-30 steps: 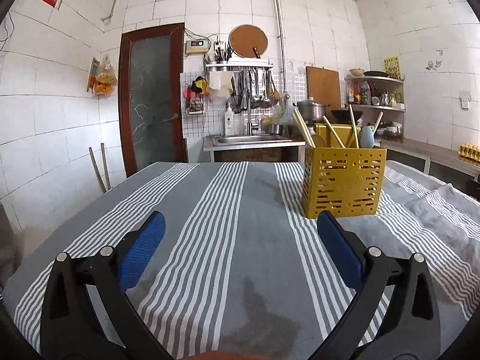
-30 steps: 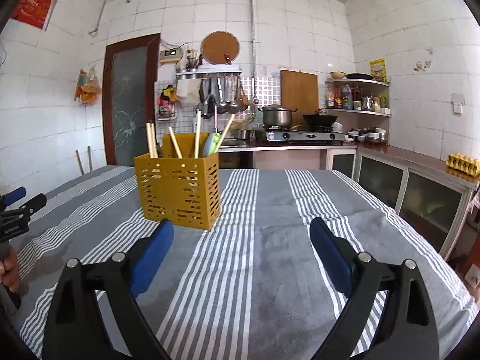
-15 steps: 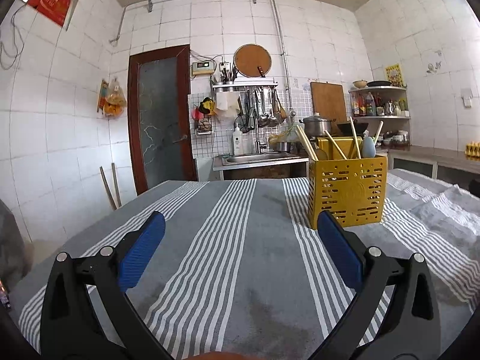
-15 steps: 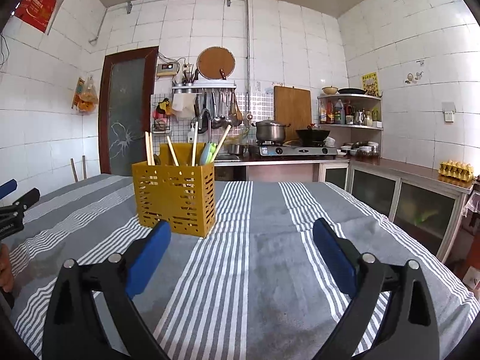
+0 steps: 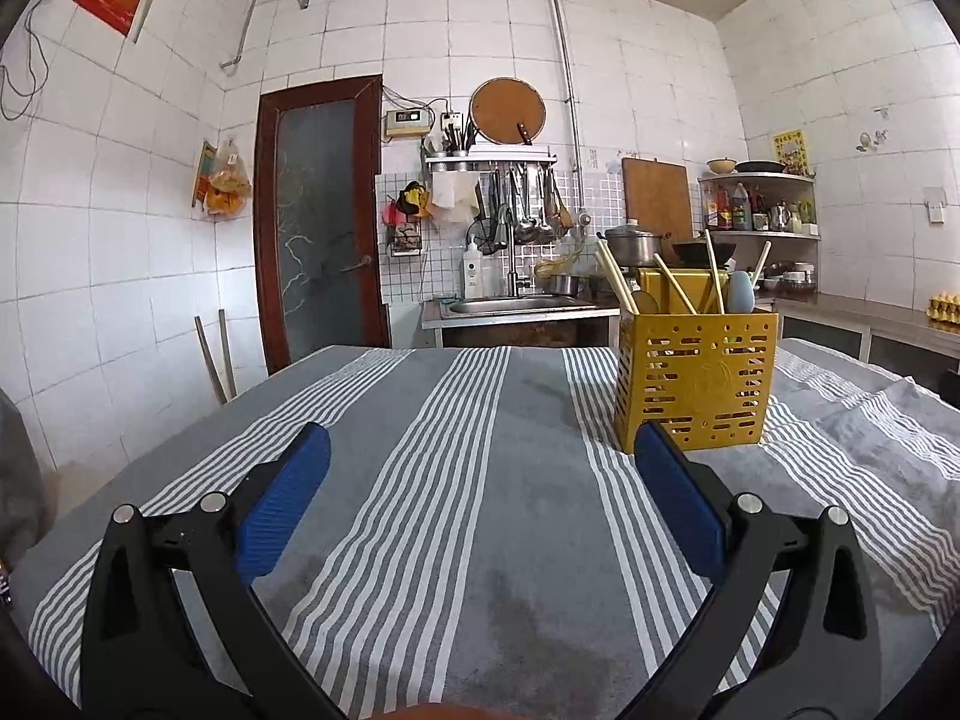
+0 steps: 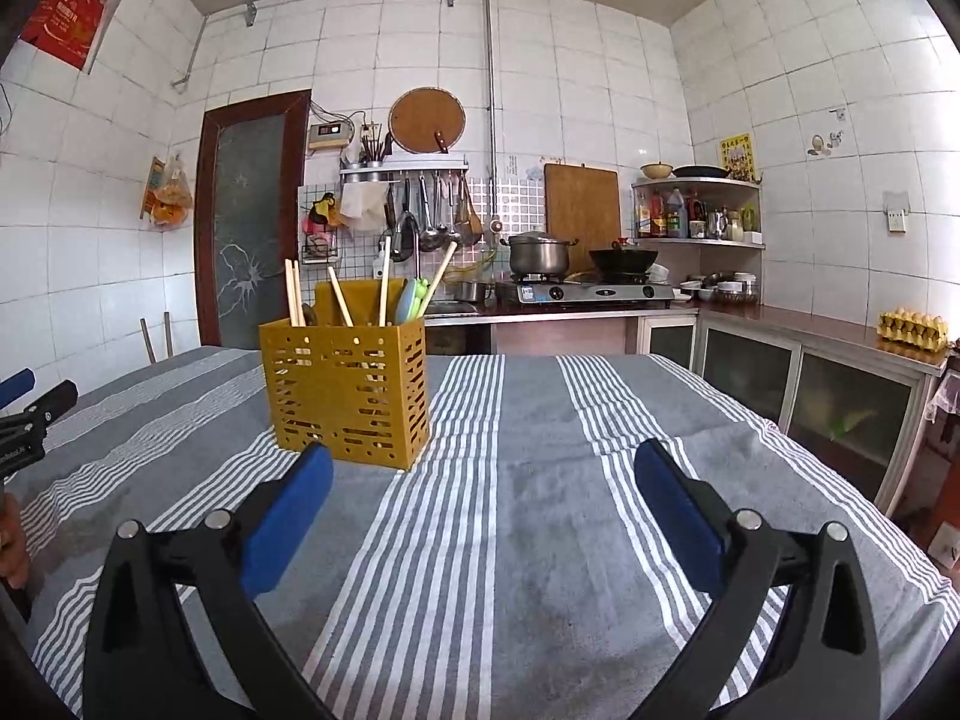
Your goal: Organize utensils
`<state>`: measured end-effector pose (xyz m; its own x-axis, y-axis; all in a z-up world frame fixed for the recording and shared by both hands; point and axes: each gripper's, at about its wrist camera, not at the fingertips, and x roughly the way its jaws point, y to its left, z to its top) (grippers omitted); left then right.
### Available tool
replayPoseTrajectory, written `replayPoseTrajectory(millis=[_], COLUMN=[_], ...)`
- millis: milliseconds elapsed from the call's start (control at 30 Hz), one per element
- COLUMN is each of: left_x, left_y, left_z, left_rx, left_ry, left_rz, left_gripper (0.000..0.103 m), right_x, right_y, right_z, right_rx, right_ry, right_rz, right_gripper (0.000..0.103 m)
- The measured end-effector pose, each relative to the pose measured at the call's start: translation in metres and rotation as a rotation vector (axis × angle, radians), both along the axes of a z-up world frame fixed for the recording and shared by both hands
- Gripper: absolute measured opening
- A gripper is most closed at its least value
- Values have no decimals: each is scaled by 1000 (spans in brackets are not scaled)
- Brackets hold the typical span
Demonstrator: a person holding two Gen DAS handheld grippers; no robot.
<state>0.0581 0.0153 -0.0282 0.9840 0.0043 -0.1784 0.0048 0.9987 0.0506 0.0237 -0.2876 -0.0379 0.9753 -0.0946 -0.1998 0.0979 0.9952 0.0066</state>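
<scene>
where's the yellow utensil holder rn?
The yellow utensil holder stands on the striped tablecloth: right of centre in the left wrist view, left of centre in the right wrist view.

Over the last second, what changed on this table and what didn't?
The right claw is opening a little wider, with nothing between its blue pads. Nothing was picked up or released. The left claw stays open and empty, and the yellow perforated plastic utensil holder stays upright on the grey striped tablecloth.

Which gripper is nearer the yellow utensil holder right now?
Roughly equal. The holder sits just beyond the left gripper's right fingertip, and just beyond the opening, empty right gripper's left fingertip.
</scene>
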Motion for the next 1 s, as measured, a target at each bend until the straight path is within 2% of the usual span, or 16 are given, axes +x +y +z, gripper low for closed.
replayPoseTrajectory(millis=[1000], left_x=[-1], left_y=[4], left_z=[-3], left_rx=[-29], left_ry=[11], left_rz=[-14], left_gripper=[98], right_x=[-3], right_y=[-5], right_z=[-2], right_rx=[16], right_ry=[-1], right_rz=[-12], right_gripper=[98])
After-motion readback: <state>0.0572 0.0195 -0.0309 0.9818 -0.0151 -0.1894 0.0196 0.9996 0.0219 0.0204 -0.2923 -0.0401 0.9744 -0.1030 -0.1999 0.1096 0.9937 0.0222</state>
